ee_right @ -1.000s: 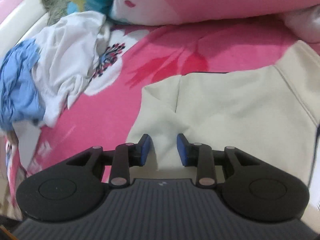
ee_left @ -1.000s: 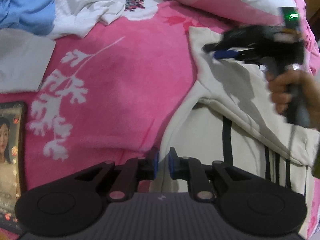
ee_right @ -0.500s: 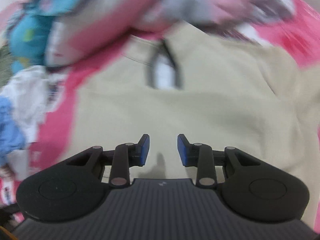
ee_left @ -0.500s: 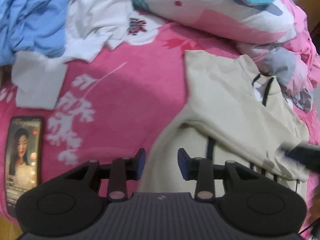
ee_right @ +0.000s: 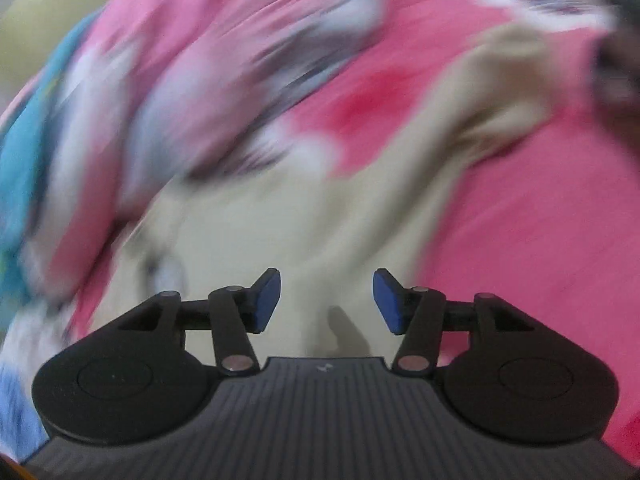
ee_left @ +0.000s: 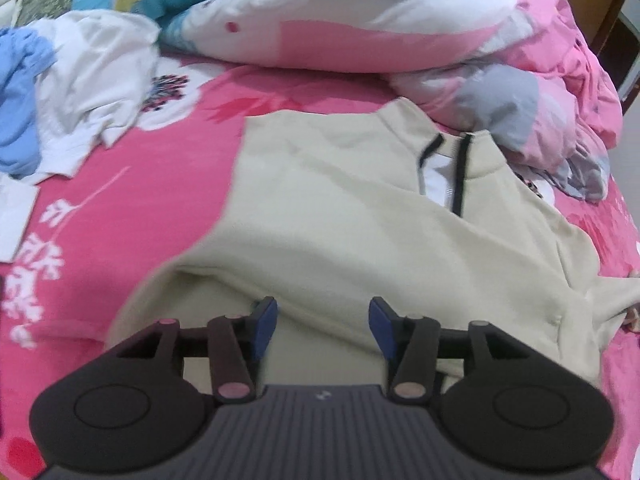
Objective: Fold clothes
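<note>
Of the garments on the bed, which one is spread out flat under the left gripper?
The beige sweatshirt with the black-trimmed collar, lying flat below the open left gripper. The white garment and blue garment lie crumpled at the far left.

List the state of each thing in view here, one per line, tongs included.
Cream sweatshirt: spread on the bed, left sleeve folded across the body, collar zip open.
Left tongs: open, just been opening, empty above the sweatshirt.
Right tongs: open, just been opening, empty; view blurred.
White garment: crumpled, unfolded.
Blue garment: crumpled, unfolded.
Quilt: bunched up behind the sweatshirt.
</note>
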Motion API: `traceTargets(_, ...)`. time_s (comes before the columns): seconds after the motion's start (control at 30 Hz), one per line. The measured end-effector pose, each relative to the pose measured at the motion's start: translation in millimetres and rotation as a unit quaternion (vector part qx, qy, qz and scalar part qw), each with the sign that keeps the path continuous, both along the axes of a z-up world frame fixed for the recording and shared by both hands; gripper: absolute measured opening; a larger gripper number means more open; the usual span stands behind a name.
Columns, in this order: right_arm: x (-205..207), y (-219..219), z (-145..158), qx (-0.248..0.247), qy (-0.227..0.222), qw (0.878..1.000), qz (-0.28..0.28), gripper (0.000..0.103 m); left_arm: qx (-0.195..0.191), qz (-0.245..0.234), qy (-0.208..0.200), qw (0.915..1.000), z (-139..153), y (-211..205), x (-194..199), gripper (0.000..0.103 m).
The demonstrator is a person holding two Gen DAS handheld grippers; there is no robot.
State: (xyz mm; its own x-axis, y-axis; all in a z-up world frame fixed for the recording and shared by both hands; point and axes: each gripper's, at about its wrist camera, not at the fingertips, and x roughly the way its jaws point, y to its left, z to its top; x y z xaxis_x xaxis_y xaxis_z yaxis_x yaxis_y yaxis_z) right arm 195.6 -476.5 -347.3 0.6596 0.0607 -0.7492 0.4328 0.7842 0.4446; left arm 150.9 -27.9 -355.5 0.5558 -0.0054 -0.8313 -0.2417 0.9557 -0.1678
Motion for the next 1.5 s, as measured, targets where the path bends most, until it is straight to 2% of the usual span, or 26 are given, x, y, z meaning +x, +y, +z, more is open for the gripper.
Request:
traceTargets(0.1,13,-63,-4,0.003,0.006,0.998,-0.068,0.053,0.013,0.000,0.000,0.9999,-6,-24,11,0.054)
traceTargets(0.17,28,-88,-6,0.008,0.005,0.996,-0.084,0.056,0.022,0.000,0.002,0.9998,-11,-38,17,0.054)
traceTargets(0.3,64,-108,-14,-0.001,0.017,0.996,-0.089,0.065,0.036,0.007,0.007,0.9993,-21,-57,26,0.054)
traceTargets(0.47,105,-123,-32,-0.006,0.043,0.991,-0.127,0.065,0.052,0.015,0.016,0.9984,-31,-67,33,0.054)
traceTargets(0.53,110,-131,-37,0.004,0.036,0.989,-0.142,0.035,0.054,0.018,0.020,0.9982,-33,-66,33,0.054)
traceTargets(0.57,112,-130,-35,0.001,0.029,0.990,-0.136,0.010,0.054,0.019,0.021,0.9982,-34,-66,33,0.054)
traceTargets(0.7,107,-89,9,-0.060,-0.031,0.997,-0.050,0.006,0.048,0.022,0.023,0.9984,-35,-61,31,0.054)
traceTargets(0.77,98,-43,41,-0.118,-0.077,0.989,0.045,0.006,0.044,0.024,0.022,0.9985,-35,-57,30,0.054)
traceTargets(0.83,84,12,62,-0.165,-0.111,0.968,0.155,0.009,0.040,0.026,0.020,0.9987,-33,-52,29,0.054)
traceTargets(0.9,65,71,66,-0.201,-0.126,0.932,0.274,0.015,0.036,0.028,0.019,0.9988,-31,-48,28,0.054)
traceTargets(0.93,55,98,60,-0.214,-0.123,0.912,0.328,0.022,0.034,0.028,0.019,0.9989,-31,-46,28,0.054)
traceTargets(0.97,46,123,53,-0.225,-0.116,0.892,0.376,0.042,0.032,0.028,0.018,0.9989,-31,-44,27,0.054)
traceTargets(1.0,39,142,41,-0.231,-0.100,0.877,0.409,0.058,0.030,0.028,0.020,0.9990,-32,-43,27,0.054)
traceTargets(1.03,33,160,29,-0.233,-0.082,0.864,0.439,0.059,0.028,0.026,0.021,0.9990,-33,-42,26,0.054)
traceTargets(1.1,25,179,8,-0.220,-0.040,0.853,0.471,0.059,0.029,0.020,0.021,0.9992,-34,-41,26,0.054)
traceTargets(1.2,21,173,10,-0.191,-0.017,0.864,0.465,0.059,0.030,0.009,0.016,0.9994,-36,-42,25,0.054)
traceTargets(1.3,23,151,30,-0.165,-0.033,0.877,0.450,0.059,0.026,0.009,0.013,0.9996,-39,-42,27,0.054)
traceTargets(1.4,50,132,46,-0.189,-0.053,0.878,0.436,0.059,0.023,0.008,0.010,0.9997,-39,-41,30,0.054)
traceTargets(1.5,99,113,39,-0.216,-0.040,0.875,0.431,0.060,0.022,0.005,0.012,0.9997,-40,-41,34,0.054)
